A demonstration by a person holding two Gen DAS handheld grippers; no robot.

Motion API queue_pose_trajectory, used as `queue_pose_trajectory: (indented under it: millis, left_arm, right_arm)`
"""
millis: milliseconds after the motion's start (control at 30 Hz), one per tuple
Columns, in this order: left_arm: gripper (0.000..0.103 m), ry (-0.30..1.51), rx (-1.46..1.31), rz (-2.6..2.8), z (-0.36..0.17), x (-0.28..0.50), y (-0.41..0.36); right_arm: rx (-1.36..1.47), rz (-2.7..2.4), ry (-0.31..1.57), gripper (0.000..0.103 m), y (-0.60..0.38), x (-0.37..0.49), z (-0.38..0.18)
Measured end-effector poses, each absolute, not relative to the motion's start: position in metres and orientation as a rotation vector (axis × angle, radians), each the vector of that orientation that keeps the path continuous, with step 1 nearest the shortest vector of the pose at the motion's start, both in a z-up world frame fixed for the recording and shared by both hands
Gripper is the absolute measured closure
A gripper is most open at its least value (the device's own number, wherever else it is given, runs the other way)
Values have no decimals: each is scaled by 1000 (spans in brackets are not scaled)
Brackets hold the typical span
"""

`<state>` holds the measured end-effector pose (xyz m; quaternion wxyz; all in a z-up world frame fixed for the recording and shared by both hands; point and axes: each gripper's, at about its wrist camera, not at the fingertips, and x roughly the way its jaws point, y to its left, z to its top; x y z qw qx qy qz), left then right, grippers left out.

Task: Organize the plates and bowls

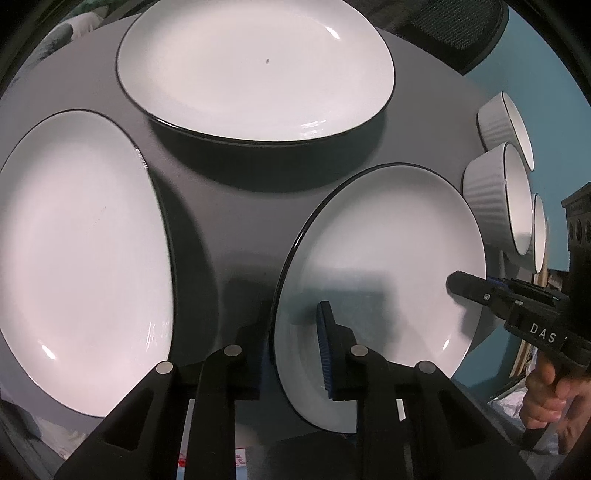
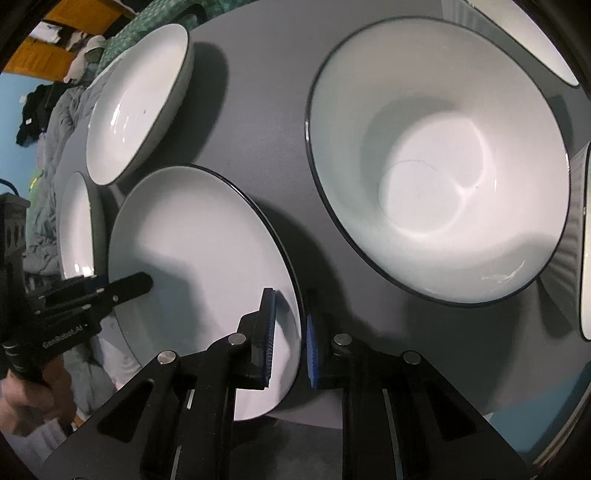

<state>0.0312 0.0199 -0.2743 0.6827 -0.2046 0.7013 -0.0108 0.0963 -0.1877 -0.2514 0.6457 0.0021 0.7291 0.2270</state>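
Note:
A white black-rimmed plate (image 1: 384, 266) lies near the front of a dark round table (image 1: 229, 221); it also shows in the right wrist view (image 2: 199, 251). My left gripper (image 1: 291, 354) straddles its left rim, one finger above and one below, with a small gap to the rim. My right gripper (image 2: 290, 332) straddles the opposite rim the same way. Two more plates (image 1: 255, 70) (image 1: 81, 251) lie beyond and to the left. A large white bowl (image 2: 439, 162) stands to the right of the plate.
Ribbed white bowls (image 1: 498, 195) (image 1: 506, 122) stand along the table's right edge. A black chair back (image 1: 454, 29) is behind the table. Teal floor lies around the table, and bedding and clothes (image 2: 62, 110) lie beyond it.

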Motion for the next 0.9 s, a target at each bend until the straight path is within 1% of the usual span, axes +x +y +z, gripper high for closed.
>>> queue_pose_trajectory:
  millis: [167,433,633,900]
  left_arm:
    - [80,1562,-466,-11,-261,27,25]
    - [80,1518,-472,21,-234,43,48]
    - [79,1477,-480,72,-217,65,86]
    - [78,1425,-429,164,-210,96,125]
  right_arm:
    - [1,521,1656,89,-185,105,-239]
    - [-14,544,1625,89,-171,123,-217]
    - [-16,597,1595,89,-140,142,-210]
    - [-66,651,1556,89,-89,178,-208]
